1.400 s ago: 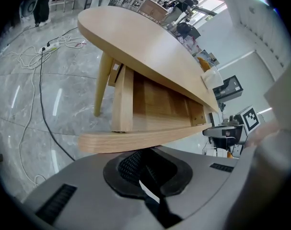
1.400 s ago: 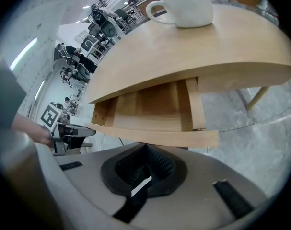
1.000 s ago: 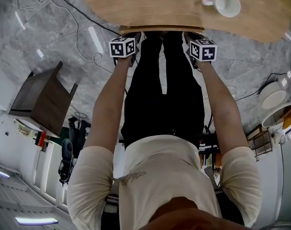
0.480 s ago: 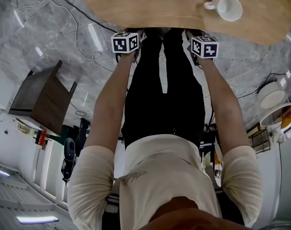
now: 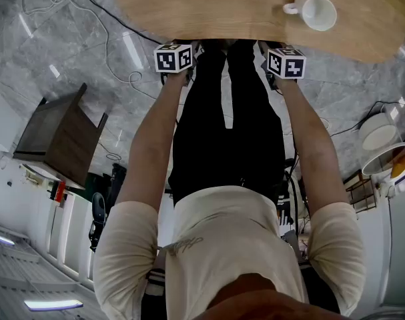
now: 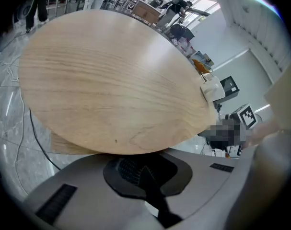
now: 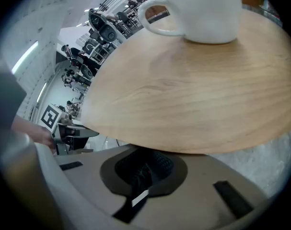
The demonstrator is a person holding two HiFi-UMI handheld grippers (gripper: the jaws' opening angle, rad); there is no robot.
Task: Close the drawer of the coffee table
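The coffee table's oval light-wood top [image 5: 255,9] fills the upper head view, with a white cup [image 5: 314,11] standing on it at the right. Both grippers are at its near edge, a leg-width apart: the left gripper [image 5: 175,57] and the right gripper [image 5: 283,62], their tips tucked under the top. No drawer front shows past the edge in the head view. In the left gripper view a pale wood panel [image 6: 64,145] sits just beneath the top [image 6: 111,75]. The left gripper [image 6: 145,169] and the right gripper [image 7: 145,169] both have their dark pads together, nothing held.
The cup [image 7: 198,13] looms large just beyond the right gripper. A dark wooden side table [image 5: 59,135] stands on the grey marble floor at the left, with cables [image 5: 115,52] trailing near it. Round white dishes [image 5: 382,132] lie at the right. The person's legs are between the grippers.
The strip of drawer front that stuck out below the table's edge has slid out of sight under the top. Both grippers moved slightly forward toward the table.
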